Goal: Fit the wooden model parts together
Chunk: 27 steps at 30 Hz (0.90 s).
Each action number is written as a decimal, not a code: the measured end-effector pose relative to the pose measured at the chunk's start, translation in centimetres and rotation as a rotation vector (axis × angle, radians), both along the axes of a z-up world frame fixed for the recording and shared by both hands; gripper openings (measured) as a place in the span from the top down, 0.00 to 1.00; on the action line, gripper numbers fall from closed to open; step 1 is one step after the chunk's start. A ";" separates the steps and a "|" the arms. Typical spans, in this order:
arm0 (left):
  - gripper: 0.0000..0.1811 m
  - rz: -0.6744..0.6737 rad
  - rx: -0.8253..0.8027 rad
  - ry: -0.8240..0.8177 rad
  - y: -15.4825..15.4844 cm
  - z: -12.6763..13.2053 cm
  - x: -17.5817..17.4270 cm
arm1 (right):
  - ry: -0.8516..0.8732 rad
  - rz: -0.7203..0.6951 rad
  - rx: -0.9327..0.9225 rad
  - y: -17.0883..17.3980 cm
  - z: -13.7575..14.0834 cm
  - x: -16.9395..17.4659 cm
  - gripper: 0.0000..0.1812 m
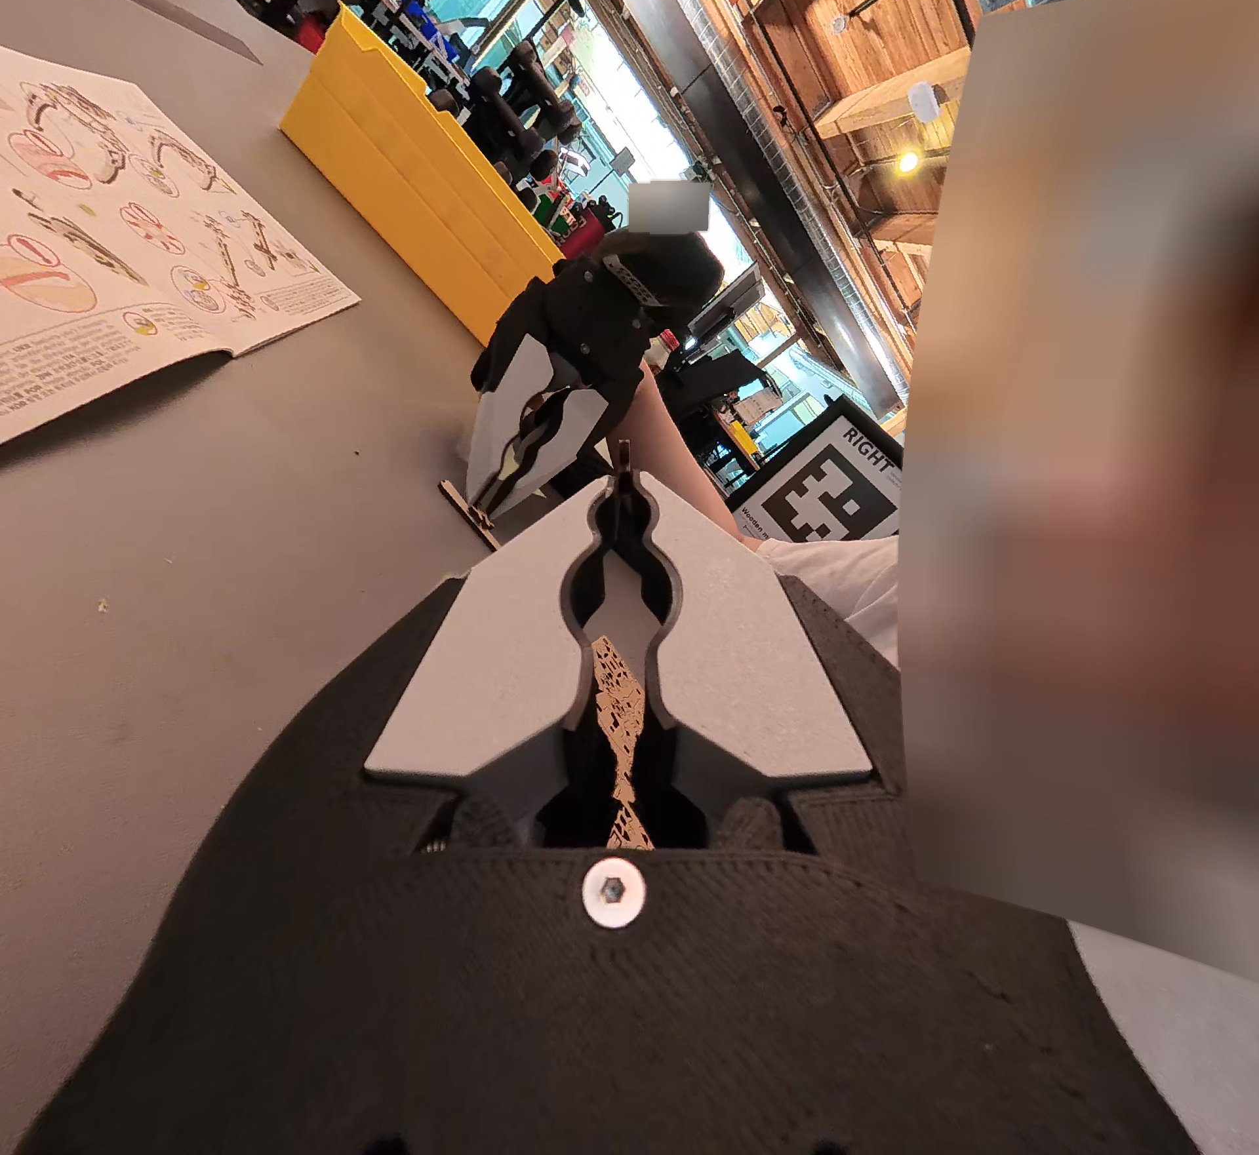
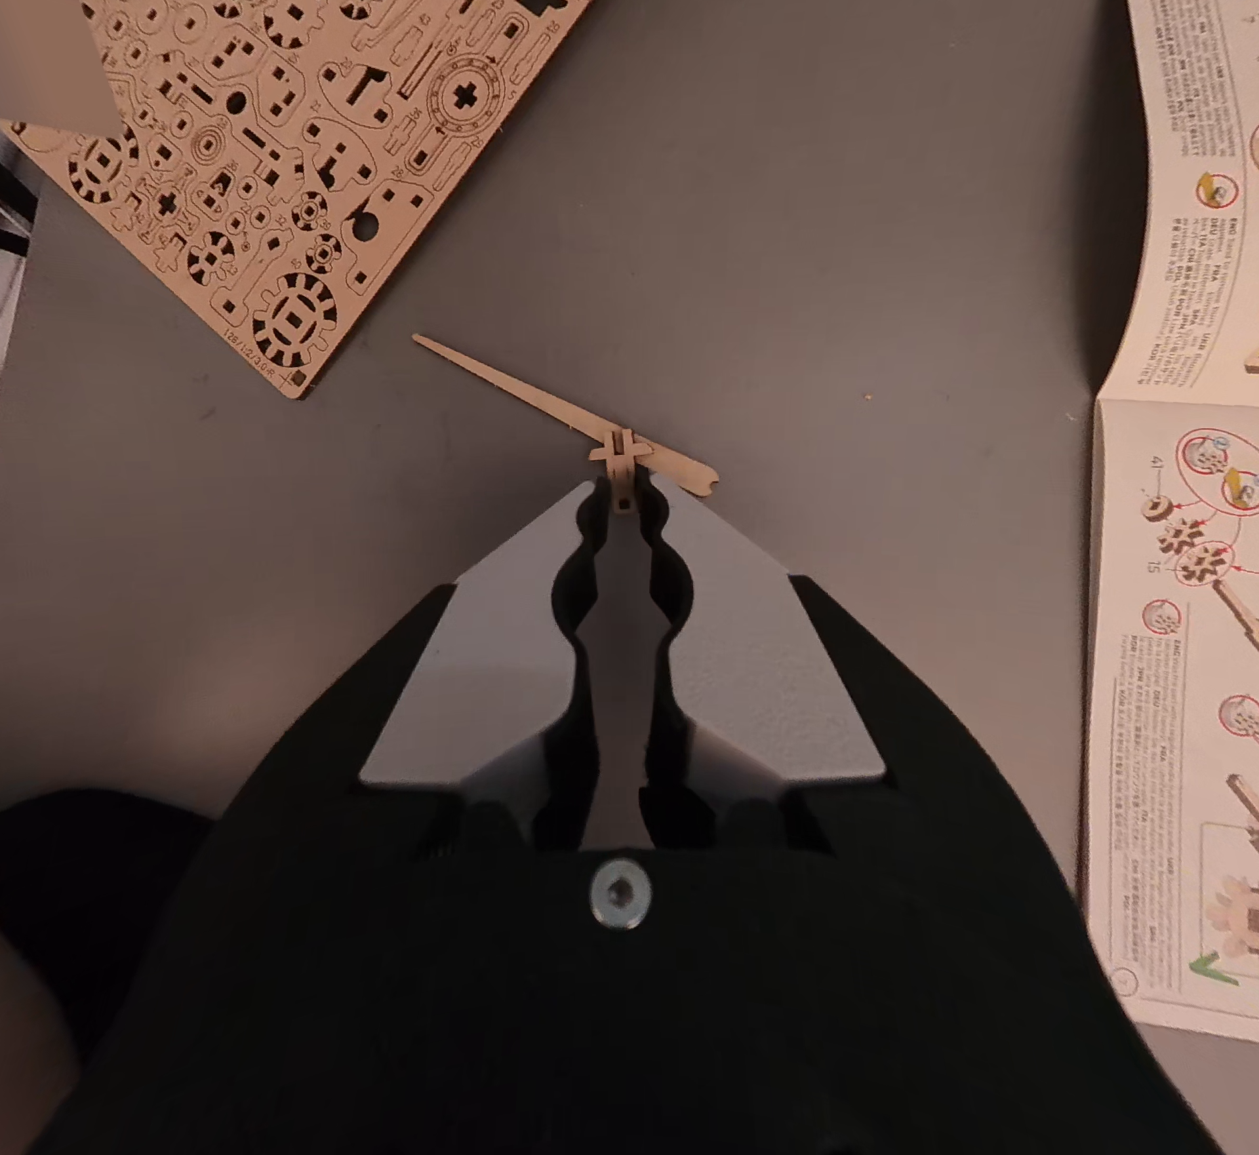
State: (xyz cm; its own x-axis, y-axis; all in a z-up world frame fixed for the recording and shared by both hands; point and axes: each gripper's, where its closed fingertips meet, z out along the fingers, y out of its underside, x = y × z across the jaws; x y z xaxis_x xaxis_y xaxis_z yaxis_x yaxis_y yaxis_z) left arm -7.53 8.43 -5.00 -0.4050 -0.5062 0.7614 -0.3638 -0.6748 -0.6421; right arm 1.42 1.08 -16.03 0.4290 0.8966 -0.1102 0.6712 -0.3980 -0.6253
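Observation:
In the right wrist view my right gripper point(image 2: 620, 490) is shut on a small cross-shaped wooden connector point(image 2: 618, 453). The connector sits across a long pointed wooden stick point(image 2: 518, 392) that lies on the grey table point(image 2: 851, 237). In the left wrist view my left gripper point(image 1: 623, 483) is shut on a thin laser-cut wooden part point(image 1: 618, 714) seen edge-on, its tip poking out past the fingertips. It is raised and tilted above the table. The right gripper point(image 1: 487, 506) shows beyond it, tips down at the stick on the table.
A laser-cut wooden parts sheet point(image 2: 272, 135) lies at the far left of the right wrist view. An open instruction booklet point(image 2: 1172, 509) lies at the right and shows in the left wrist view point(image 1: 136, 237). A yellow bin point(image 1: 409, 169) stands behind. A person's forearm point(image 1: 671, 441) and a marker card point(image 1: 831, 499) are near.

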 end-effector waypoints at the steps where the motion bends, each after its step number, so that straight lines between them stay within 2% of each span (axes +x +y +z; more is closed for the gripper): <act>1: 1.00 0.000 0.001 0.001 0.0 0.0 0.0 | 0.000 0.002 0.001 0.0 0.0 -0.1 0.96; 9: 1.00 -0.003 0.009 0.014 0.0 -0.1 0.2 | -0.011 0.017 -0.015 -0.3 0.3 -0.4 0.96; 14: 1.00 0.010 0.061 0.047 0.5 -0.5 0.3 | 0.106 -0.041 0.079 0.9 4.1 -1.5 0.96; 17: 1.00 0.007 0.113 0.076 0.6 -1.2 0.3 | 0.247 -0.058 0.106 1.5 7.0 -3.4 0.96; 20: 1.00 -0.010 0.144 0.086 0.3 -1.5 0.1 | 0.392 -0.049 0.029 1.5 8.5 -5.5 0.96; 23: 1.00 -0.043 0.183 0.095 -0.3 -1.7 -0.1 | 0.476 -0.056 -0.107 1.3 8.4 -6.6 0.96; 27: 1.00 -0.067 0.229 0.102 -1.0 -1.9 -0.1 | 0.473 -0.096 -0.180 1.9 7.3 -6.9 0.96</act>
